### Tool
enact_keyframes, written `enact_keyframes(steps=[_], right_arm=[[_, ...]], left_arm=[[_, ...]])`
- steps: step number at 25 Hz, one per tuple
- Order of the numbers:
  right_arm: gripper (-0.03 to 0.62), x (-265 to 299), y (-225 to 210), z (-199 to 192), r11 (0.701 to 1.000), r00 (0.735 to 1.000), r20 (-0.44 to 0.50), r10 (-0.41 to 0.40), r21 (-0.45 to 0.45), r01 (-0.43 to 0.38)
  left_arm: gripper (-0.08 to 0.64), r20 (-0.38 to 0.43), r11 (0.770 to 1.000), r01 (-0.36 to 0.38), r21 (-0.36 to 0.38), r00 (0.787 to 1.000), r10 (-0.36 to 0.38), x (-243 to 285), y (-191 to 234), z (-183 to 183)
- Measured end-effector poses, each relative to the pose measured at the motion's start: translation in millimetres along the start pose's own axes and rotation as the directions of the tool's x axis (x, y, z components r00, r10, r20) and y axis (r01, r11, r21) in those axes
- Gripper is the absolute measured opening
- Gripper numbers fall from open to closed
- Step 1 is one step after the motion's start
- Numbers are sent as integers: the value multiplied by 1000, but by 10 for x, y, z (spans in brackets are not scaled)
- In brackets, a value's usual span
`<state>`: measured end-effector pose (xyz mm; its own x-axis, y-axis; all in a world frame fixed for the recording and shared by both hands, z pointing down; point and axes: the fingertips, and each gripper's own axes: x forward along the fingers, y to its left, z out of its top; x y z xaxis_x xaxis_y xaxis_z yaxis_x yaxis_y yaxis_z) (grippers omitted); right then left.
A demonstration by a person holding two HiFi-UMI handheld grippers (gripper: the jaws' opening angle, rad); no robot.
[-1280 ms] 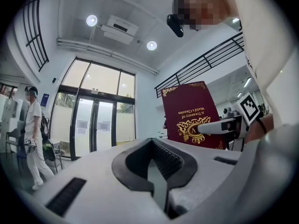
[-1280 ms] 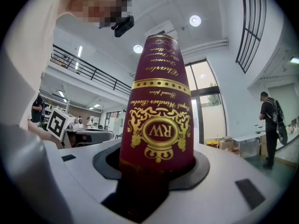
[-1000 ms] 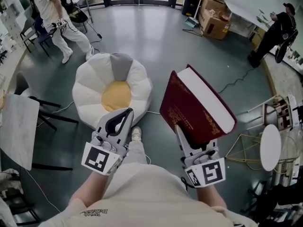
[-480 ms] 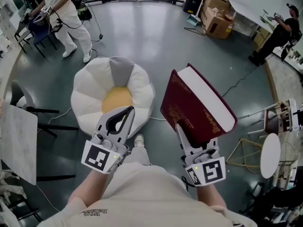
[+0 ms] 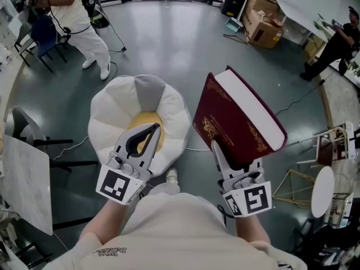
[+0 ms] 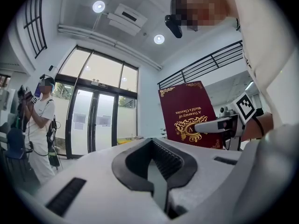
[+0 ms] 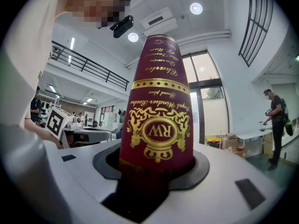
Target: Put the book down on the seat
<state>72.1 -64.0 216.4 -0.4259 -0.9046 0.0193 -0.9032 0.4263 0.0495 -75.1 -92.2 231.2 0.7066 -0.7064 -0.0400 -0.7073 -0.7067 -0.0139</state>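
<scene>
A thick maroon book [image 5: 239, 122] with gold ornament stands tilted in the air, its white page edge facing up and right. My right gripper [image 5: 228, 157] is shut on its lower end; the spine [image 7: 156, 111] fills the gap between the jaws of that gripper [image 7: 156, 174]. The seat [image 5: 112, 114], a white flower-shaped cushion with a yellow centre and one grey petal, lies on the floor left of the book. Over its near side, my left gripper [image 5: 149, 130] is shut and holds nothing. In the left gripper view, its closed jaws [image 6: 156, 171] point upward and the book [image 6: 187, 115] shows to the right.
A person in white [image 5: 73, 10] stands at the far left by chairs. Cardboard boxes [image 5: 261, 18] and a person in black [image 5: 337, 44] are at the far right. A marble-topped table [image 5: 22, 173] and black chair legs [image 5: 67, 163] flank the seat's left; a round white table [image 5: 320, 179] stands right. My shoe [image 5: 171, 177] is near the seat.
The seat has come nearer, so the left gripper now hangs over its yellow centre. The book stays gripped in the right gripper. The person in white has walked farther away.
</scene>
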Motion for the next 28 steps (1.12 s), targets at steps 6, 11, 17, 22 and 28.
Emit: enact_keyframes(steps=[6,11,17,22,28], right_arm=[[229,317,-33,-2,1000,1000,-9,-17,-22,17],[229,504,-106,-21,999,999,-34,-21,-33,20],[229,580,-156,-127,1000,999,-39,19,-19,-20],[229,590,-262,-227,997,996,-42,75,13,-75],[229,855,-442,-224,992,990,-63,126,34,-124]], left_arm=[[3,7,1000,-4,-5,1000,4,95,338,-59],[3,5,1000,-20,-20,1000,20,165,524,-107],[3,-16,999,-31,40,999,31,243,467,-217],[3,-19,997,-71,20,997,72,362,390,-228],[3,-41,994,-107,31,993,108,616,517,-173]])
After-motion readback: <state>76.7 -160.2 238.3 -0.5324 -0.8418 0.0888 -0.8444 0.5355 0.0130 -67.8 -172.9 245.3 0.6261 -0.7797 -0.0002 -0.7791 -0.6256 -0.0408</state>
